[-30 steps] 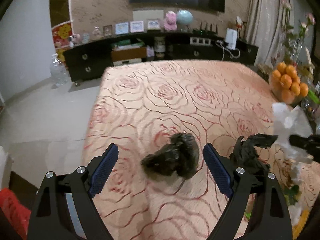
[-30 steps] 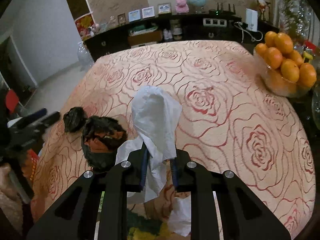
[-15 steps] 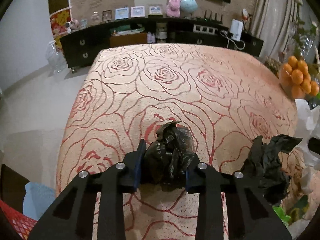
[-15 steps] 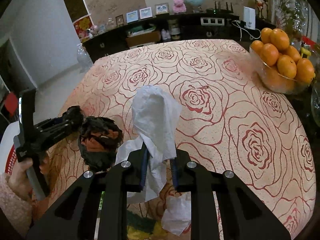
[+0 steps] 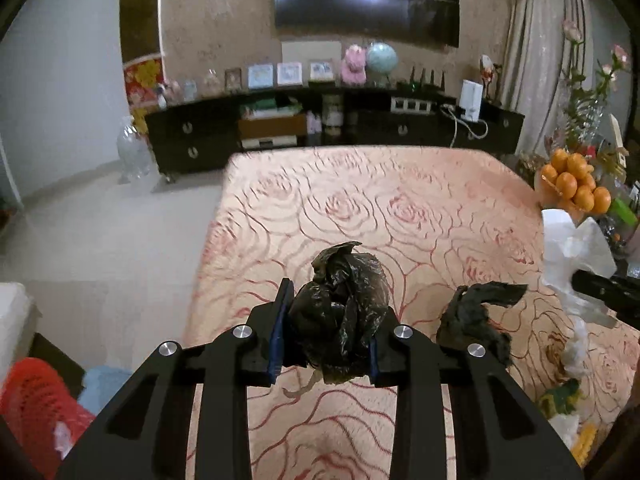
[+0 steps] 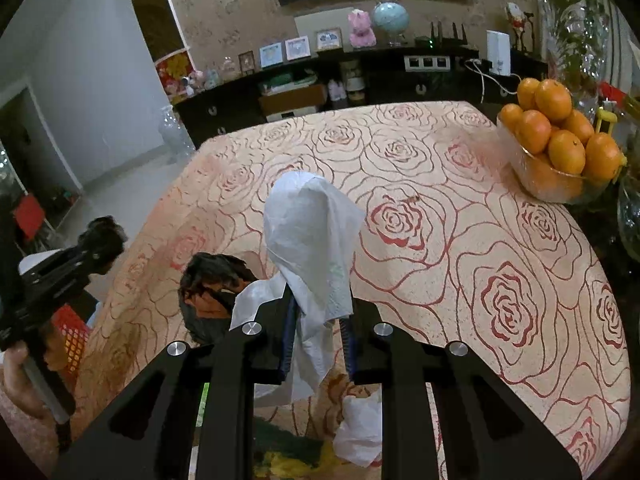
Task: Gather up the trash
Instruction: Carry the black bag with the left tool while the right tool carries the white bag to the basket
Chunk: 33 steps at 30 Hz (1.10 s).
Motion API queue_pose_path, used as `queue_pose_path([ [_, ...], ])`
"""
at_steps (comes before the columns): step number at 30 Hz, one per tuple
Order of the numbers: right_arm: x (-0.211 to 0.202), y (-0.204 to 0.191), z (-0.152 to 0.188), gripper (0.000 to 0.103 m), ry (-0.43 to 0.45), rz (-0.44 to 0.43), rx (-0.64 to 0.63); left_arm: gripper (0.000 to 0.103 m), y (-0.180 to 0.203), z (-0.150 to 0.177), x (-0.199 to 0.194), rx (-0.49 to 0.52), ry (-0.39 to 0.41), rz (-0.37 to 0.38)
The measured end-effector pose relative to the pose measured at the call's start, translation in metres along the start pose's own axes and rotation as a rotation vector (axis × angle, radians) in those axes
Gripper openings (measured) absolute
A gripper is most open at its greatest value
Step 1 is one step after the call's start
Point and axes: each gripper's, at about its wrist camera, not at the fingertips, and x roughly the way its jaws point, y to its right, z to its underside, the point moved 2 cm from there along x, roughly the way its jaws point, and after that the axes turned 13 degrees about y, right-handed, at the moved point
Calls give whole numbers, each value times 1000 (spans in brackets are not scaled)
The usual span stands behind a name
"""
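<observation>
A crumpled black bag (image 5: 340, 312) sits squeezed between the pads of the left tongs (image 5: 326, 334), held up over the bench (image 5: 400, 208) with its rose cloth. Another black bag (image 5: 476, 316) lies on the cloth just beside it. The right tongs (image 6: 318, 326) pinch a white tissue (image 6: 310, 236) that stands up tall. A bowl of oranges (image 6: 556, 140) sits far off at the bench's edge.

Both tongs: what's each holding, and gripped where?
Left tongs pinch the crumpled black plastic bag across its lower middle. Right tongs clamp the white tissue low down, its upper part standing above the pads.
</observation>
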Motion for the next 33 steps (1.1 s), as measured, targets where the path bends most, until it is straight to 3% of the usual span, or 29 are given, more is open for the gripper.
queue_pose_path([
  [3, -2, -5, -2, 20, 13, -15, -5, 29, -6, -4, -19, -28, 26, -12],
  [13, -8, -34, -3, 20, 56, -59, -55, 29, -33, -4, -84, 11, 120, -161],
  [28, -9, -73, 11, 20, 72, -91, -122, 29, -137, 31, -164, -52, 114, -449],
  [33, -18, -105, 16, 20, 86, -133, -172, 29, -163, 48, -172, -101, 95, -479],
])
